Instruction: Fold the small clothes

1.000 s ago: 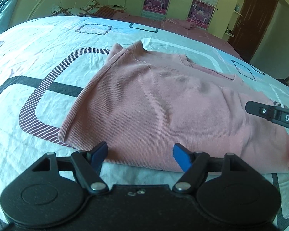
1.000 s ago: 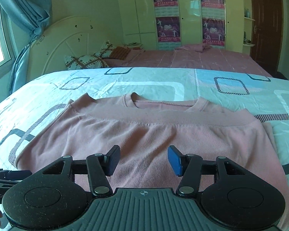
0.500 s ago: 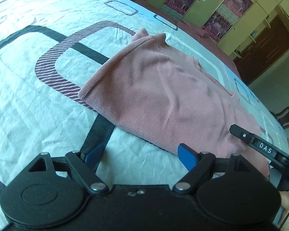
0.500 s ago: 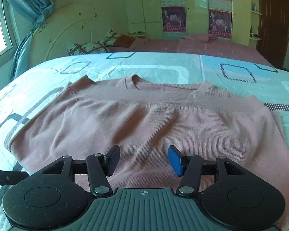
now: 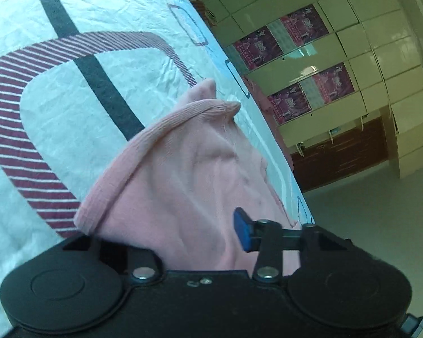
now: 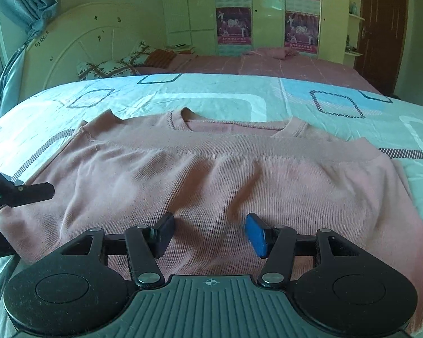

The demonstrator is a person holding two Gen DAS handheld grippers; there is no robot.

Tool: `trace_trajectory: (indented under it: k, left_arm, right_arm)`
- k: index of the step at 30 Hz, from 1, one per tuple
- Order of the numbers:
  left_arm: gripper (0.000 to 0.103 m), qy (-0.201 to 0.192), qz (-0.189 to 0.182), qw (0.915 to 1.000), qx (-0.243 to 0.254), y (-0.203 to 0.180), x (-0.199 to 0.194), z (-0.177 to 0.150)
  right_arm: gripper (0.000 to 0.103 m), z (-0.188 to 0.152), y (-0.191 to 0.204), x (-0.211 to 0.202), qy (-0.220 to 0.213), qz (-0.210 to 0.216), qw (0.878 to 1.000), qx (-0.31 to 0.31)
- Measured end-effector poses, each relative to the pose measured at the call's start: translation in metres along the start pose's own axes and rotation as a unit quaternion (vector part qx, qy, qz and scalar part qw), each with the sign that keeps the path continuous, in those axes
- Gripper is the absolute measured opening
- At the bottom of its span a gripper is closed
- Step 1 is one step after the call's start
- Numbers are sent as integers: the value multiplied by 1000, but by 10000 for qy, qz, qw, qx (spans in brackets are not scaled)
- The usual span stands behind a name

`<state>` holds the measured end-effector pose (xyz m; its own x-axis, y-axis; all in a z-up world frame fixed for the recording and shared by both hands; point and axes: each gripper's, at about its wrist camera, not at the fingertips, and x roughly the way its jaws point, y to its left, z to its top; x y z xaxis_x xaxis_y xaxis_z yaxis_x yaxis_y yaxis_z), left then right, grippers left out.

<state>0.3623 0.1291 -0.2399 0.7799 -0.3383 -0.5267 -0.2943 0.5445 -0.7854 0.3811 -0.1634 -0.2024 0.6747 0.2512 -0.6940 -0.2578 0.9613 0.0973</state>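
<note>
A pink ribbed sweater [image 6: 211, 174] lies folded in half on the bed, its hem laid up near the neckline. My right gripper [image 6: 210, 232] is open and hovers low over the sweater's near edge. My left gripper [image 5: 177, 239] is open at the sweater's left edge, tilted on its side; the pink cloth [image 5: 183, 169] lies between its jaws and covers the left finger, while the blue right fingertip [image 5: 242, 233] shows. The left gripper's finger also shows in the right wrist view [image 6: 28, 193], at the sweater's left edge.
The bed has a white and light-blue sheet [image 6: 211, 98] with dark and striped rectangles. A second bed with a pink cover [image 6: 268, 64], pillows [image 6: 107, 69] and a white headboard stands behind. Cupboards with posters [image 6: 234, 25] line the far wall.
My left gripper has swung to the sweater's left edge, rolled sideways and slid its jaws around the cloth. My right gripper has dropped slightly closer to the sweater.
</note>
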Motion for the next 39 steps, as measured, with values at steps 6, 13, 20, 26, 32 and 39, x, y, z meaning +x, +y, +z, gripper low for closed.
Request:
trace_trajectory:
  k: [6,13,20,26,32,39]
  left_arm:
    - [12,-26,-46,10000,28,2,11,4]
    - [11,-244,-115,9978,610,-26,4,7]
    - [11,-570,-16,9838,1698,-93,-3,-2]
    - [11,-446,-253,9573,2845,-172,15,-34]
    - [11,58,-708,9241,3756,-238,57,-94]
    - [13,1189,-565,8647,4848,-252,119,-198]
  right_arm:
    - [56,-10,9,14,138,-271,9994,-189]
    - [57,-14,6,14,70,-269,9996,-49]
    - [57,-7,-14,4,24,230,9994,238]
    - [57,-2,-54,-22,-203,415,9973,579]
    - [57,-6,-115,-52,-346,206,9943,986]
    - [57,-26,-192,-84,-356,-272,9859,1615]
